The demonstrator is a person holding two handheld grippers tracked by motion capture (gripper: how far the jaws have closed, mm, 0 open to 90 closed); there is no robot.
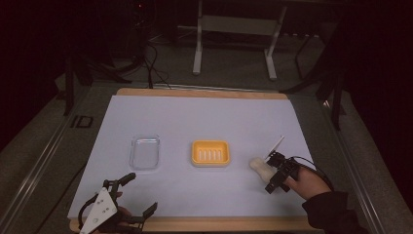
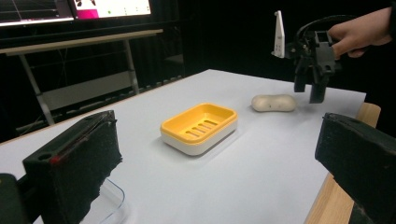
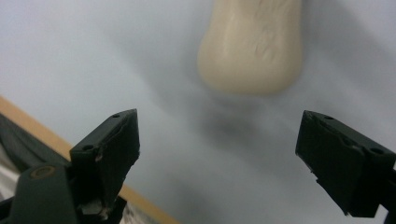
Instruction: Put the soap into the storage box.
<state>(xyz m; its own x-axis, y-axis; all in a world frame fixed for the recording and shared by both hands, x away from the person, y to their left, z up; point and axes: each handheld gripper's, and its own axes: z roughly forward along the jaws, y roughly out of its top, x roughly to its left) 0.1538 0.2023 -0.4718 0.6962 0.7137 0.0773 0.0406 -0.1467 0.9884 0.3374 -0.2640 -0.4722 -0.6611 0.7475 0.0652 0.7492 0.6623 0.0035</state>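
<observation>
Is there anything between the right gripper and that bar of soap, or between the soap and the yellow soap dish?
Nothing visible. The right gripper hangs open beside the soap, and only bare white table lies between it and the dish.

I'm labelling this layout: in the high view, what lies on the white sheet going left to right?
Clear plastic lid → yellow slotted soap dish → cream-coloured bar of soap, with the right tongs open beside it.
</observation>
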